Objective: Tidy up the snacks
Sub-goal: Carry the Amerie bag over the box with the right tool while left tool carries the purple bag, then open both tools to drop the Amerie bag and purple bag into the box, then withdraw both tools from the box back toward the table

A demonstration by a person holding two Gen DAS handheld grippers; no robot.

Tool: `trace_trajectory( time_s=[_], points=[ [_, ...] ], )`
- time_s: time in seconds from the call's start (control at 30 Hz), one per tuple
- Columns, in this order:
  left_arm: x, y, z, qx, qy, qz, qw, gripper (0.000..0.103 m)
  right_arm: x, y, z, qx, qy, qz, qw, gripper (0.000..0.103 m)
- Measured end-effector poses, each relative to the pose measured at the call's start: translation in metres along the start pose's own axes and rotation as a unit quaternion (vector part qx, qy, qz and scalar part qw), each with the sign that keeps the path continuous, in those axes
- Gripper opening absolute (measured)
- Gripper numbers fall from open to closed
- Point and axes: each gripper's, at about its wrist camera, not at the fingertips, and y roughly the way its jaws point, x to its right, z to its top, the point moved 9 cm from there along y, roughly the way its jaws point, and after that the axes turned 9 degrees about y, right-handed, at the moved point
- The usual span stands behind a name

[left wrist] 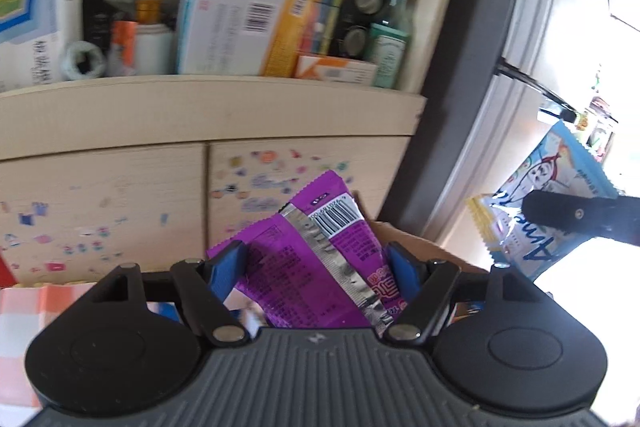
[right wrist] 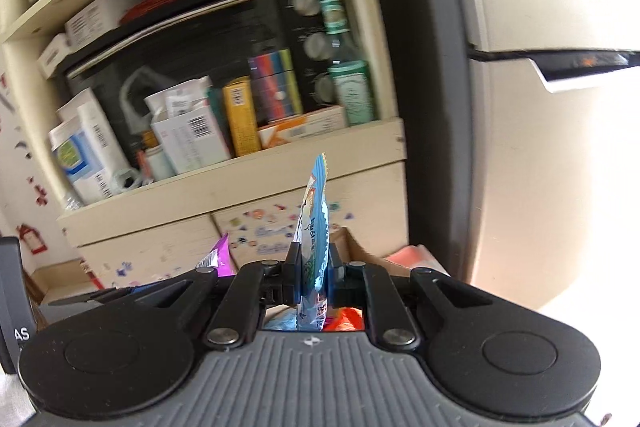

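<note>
My left gripper [left wrist: 316,259] is shut on a purple snack packet [left wrist: 320,247] with a silver seam and a barcode, held in the air in front of a cream cabinet. My right gripper [right wrist: 314,263] is shut on a light blue snack packet [right wrist: 314,227], seen edge-on and upright. The blue packet also shows in the left wrist view [left wrist: 556,195] at the right, with one right finger across it. The purple packet's tip shows in the right wrist view [right wrist: 220,255] at the lower left.
A cream cabinet [left wrist: 200,115] with stickered drawer fronts stands ahead. Its open shelf holds medicine boxes [left wrist: 232,27], a green-capped bottle [left wrist: 394,27] and a black toaster oven [right wrist: 240,39]. A cardboard box [left wrist: 424,247] sits below. A fridge [right wrist: 540,107] stands to the right.
</note>
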Motion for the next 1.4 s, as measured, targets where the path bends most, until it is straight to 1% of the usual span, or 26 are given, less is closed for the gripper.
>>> trace_trajectory(
  time_s=[0.1,0.23,0.33,0.4,0.43,0.47,0.5,0.53,0.6,0.67,0.73,0.83,1.03,1.23,1.33,1.4],
  points=[
    [0.012,0.008,0.002,0.001,0.005,-0.012,0.9999,0.075,0.01,0.0,0.0,-0.001,0.011,-0.019,1.0,0.015],
    [0.025,0.021,0.006,0.004,-0.001,-0.029,0.9996,0.075,0.025,0.003,-0.002,-0.009,0.033,-0.044,0.998,0.015],
    [0.034,0.034,0.007,0.01,-0.009,-0.044,0.9989,0.075,0.037,0.008,-0.006,-0.017,0.047,-0.073,0.996,0.016],
    [0.04,0.039,0.004,0.009,-0.008,-0.046,0.9989,0.076,0.044,0.011,-0.009,-0.022,0.061,-0.081,0.995,0.024],
    [0.043,0.04,0.004,0.006,-0.007,-0.053,0.9986,0.081,0.047,0.012,-0.01,-0.023,0.069,-0.082,0.994,0.026],
    [0.046,0.04,0.004,0.005,-0.006,-0.059,0.9982,0.086,0.048,0.012,-0.01,-0.024,0.075,-0.082,0.994,0.032],
    [0.047,0.038,0.006,0.009,-0.004,-0.061,0.9981,0.089,0.049,0.012,-0.01,-0.025,0.078,-0.083,0.993,0.037],
    [0.048,0.034,0.009,0.016,-0.001,-0.06,0.9981,0.093,0.049,0.012,-0.01,-0.023,0.08,-0.083,0.993,0.041],
    [0.046,0.028,0.015,0.026,0.006,-0.05,0.9984,0.094,0.048,0.009,-0.009,-0.017,0.08,-0.079,0.993,0.054],
    [0.039,0.023,0.019,0.026,-0.001,-0.048,0.9985,0.094,0.045,0.008,-0.009,-0.017,0.076,-0.074,0.994,0.059],
    [0.03,0.021,0.02,0.02,-0.009,-0.04,0.9989,0.095,0.044,0.008,-0.01,-0.019,0.074,-0.072,0.995,0.059],
    [0.015,0.018,0.016,0.004,-0.007,-0.018,0.9998,0.095,0.042,0.008,-0.01,-0.024,0.072,-0.069,0.995,0.06],
    [-0.023,0.007,0.008,-0.018,-0.023,0.018,0.9994,0.095,0.031,0.013,-0.015,-0.037,0.059,-0.055,0.996,0.063],
    [-0.063,-0.01,-0.001,-0.036,-0.024,0.052,0.9977,0.099,0.011,0.016,-0.022,-0.049,0.036,-0.028,0.998,0.069],
    [-0.082,-0.009,-0.01,-0.051,-0.021,0.073,0.9958,0.099,-0.002,0.018,-0.029,-0.058,0.019,-0.009,0.998,0.072],
    [-0.096,-0.005,-0.017,-0.061,-0.03,0.091,0.9936,0.099,-0.012,0.019,-0.035,-0.066,0.007,0.005,0.998,0.073]
  ],
)
